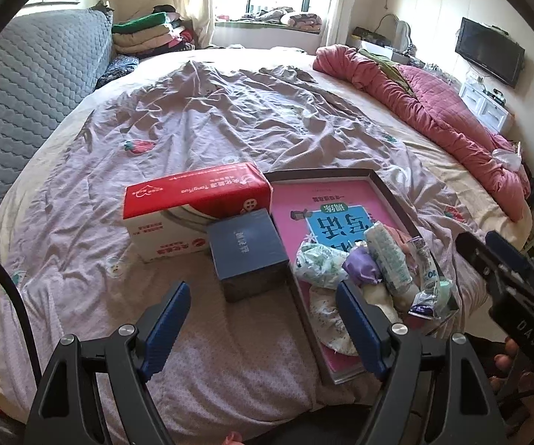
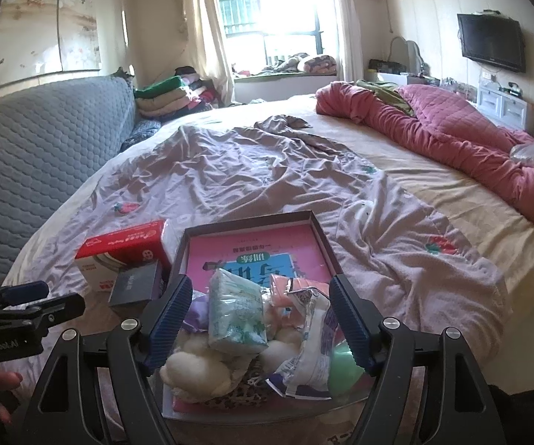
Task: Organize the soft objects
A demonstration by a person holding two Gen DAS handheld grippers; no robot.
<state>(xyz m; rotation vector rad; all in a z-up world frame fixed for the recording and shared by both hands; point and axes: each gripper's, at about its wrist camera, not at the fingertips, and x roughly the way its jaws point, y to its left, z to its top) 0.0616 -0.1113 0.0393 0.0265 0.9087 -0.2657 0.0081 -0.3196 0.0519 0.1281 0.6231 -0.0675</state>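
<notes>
Your grippers: left (image 1: 263,328) & right (image 2: 257,320), ribbed blue pads apart, nothing clamped.
Tray (image 2: 248,220): shallow rect., holds pink book (image 2: 252,252), crinkly packets (image 2: 235,313), fluffy white toy (image 2: 196,371).

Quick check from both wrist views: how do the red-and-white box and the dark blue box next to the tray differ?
The red-and-white box is larger and longer; the dark blue box is smaller and more cube-like. The red-and-white box carries a bright red top with printed graphics; the dark blue box is plain apart from small lettering. The dark blue box sits nearer the camera, in front of the red-and-white one. Both rest closed on the bedsheet, left of the tray.
</notes>
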